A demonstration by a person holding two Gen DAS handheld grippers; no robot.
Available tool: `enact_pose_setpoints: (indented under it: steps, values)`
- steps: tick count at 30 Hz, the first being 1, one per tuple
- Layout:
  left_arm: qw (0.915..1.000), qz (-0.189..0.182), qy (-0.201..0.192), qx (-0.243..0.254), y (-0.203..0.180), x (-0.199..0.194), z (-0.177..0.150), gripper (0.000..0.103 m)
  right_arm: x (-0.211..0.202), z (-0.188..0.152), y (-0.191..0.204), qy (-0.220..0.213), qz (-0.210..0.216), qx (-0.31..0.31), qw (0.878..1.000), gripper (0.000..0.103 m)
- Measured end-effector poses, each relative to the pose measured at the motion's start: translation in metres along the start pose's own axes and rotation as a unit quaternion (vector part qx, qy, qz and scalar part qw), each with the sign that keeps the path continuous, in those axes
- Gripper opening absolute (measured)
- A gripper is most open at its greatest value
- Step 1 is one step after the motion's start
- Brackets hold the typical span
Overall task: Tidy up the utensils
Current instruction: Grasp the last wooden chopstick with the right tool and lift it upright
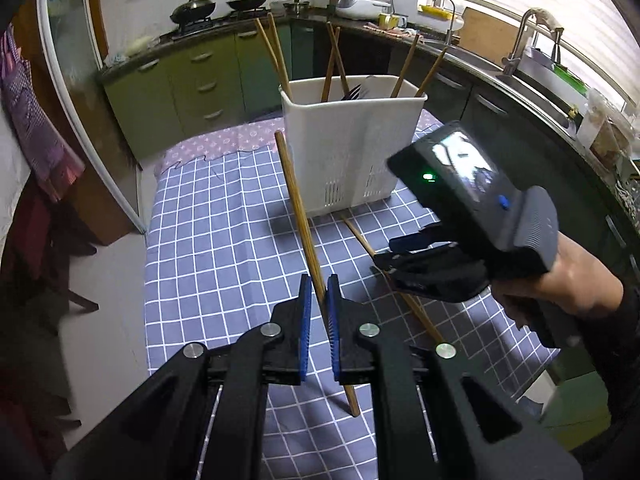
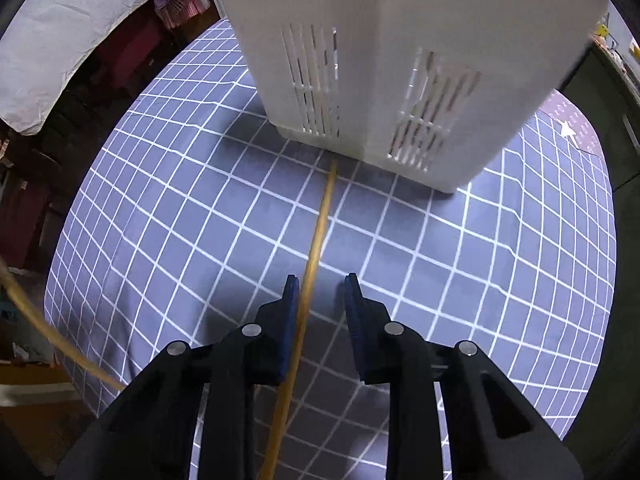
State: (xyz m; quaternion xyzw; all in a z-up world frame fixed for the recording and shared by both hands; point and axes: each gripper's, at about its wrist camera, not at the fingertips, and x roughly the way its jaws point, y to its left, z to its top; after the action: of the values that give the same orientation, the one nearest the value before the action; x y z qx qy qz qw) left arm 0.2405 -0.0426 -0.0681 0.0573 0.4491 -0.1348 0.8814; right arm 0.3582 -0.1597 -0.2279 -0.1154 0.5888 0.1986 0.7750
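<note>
- Left tongs (image 1: 319, 300) are clamped tight on a wooden chopstick (image 1: 298, 208), the blue pads pinching it partway along its length.
- That chopstick is lifted clear of the cloth and tilted, upper end pointing toward the white utensil basket (image 1: 352, 152), lower end hanging down past the tongs' frame.
- The basket stands upright on the tabletop, on a blue checked tablecloth (image 1: 224, 240); several more chopsticks lean out of its top, and dark cutlery pokes up between them, too small to tell what kind.
- A second chopstick (image 2: 316, 248) lies flat on the cloth, its far end right at the foot of the basket, touching it or nearly so.
- Right tongs (image 2: 321, 282) point steeply down over that lying chopstick, jaws part-way open; the stick runs between the pads, close beside the left-hand one, with a clear gap to the other. No grip there.
- In the left wrist view, the right tongs' housing sits low over the tablecloth just right of the basket, a green light glowing on it, and the person's hand (image 1: 568, 280) is wrapped round the handle.
- Behind the table: green kitchen cabinets (image 1: 192, 80), with two woks on the stove.
</note>
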Motion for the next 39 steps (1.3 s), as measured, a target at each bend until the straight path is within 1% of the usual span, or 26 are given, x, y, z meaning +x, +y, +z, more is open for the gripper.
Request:
enact_pose_setpoints:
  steps: [3,4,7,9,10,13,16,20,22,24,26,27,28,32,35,39]
  values:
    - [1.0000,-0.005,0.000,0.001,0.000,-0.001,-0.001,0.008,0.006,0.007,0.006,0.009,-0.001,-0.004,1.000,0.022]
    - [1.0000,-0.006,0.001,0.003,0.000,-0.001,-0.001,0.008,0.007,0.009,0.009,0.011,-0.002,-0.005,1.000,0.020]
    - [0.9999,-0.010,0.003,0.006,-0.001,0.001,-0.003,0.008,0.011,0.014,0.014,0.016,-0.010,-0.008,1.000,0.018]
    - [0.9999,-0.012,0.004,0.006,-0.001,0.001,-0.004,0.008,0.011,0.018,0.014,0.018,-0.014,-0.009,1.000,0.010]
    - [0.9999,-0.011,0.004,0.007,0.000,0.001,-0.004,0.008,0.013,0.019,0.019,0.019,-0.014,-0.009,1.000,0.009]
    - [0.9999,-0.009,0.008,0.006,0.002,0.003,-0.004,0.008,0.013,0.019,0.022,0.018,-0.017,-0.013,1.000,0.008]
    - [0.9996,-0.004,0.029,-0.006,0.008,0.012,0.002,0.008,0.008,0.008,0.025,0.011,-0.007,-0.014,1.000,0.007]
    - [0.9977,0.006,0.063,-0.026,0.016,0.035,0.010,0.008,-0.019,-0.005,0.018,-0.023,0.009,-0.013,1.000,0.007]
    - [0.9961,0.009,0.082,-0.032,0.018,0.050,0.013,0.010,-0.045,-0.018,0.016,-0.054,0.023,-0.007,0.998,0.007]
    - [0.9938,0.011,0.105,-0.034,0.019,0.067,0.015,0.020,-0.065,-0.028,0.011,-0.079,0.029,-0.002,0.996,0.007]
    - [0.9899,0.014,0.134,-0.044,0.019,0.090,0.017,0.023,-0.092,-0.042,0.004,-0.109,0.037,0.005,0.993,0.007]
    - [0.9891,0.020,0.138,-0.048,0.020,0.097,0.018,0.023,-0.101,-0.047,0.001,-0.117,0.039,0.005,0.992,0.007]
    - [0.9867,0.021,0.152,-0.054,0.020,0.108,0.018,0.023,-0.112,-0.053,-0.003,-0.128,0.040,0.007,0.991,0.007]
    - [0.9809,0.041,0.177,-0.069,0.022,0.131,0.023,0.023,-0.139,-0.075,-0.012,-0.150,0.037,0.011,0.988,0.007]
    - [0.9761,0.051,0.193,-0.086,0.026,0.143,0.026,0.023,-0.149,-0.085,-0.017,-0.155,0.038,0.014,0.987,0.007]
    - [0.9715,0.057,0.209,-0.097,0.030,0.157,0.025,0.023,-0.155,-0.090,-0.022,-0.162,0.044,0.017,0.986,0.007]
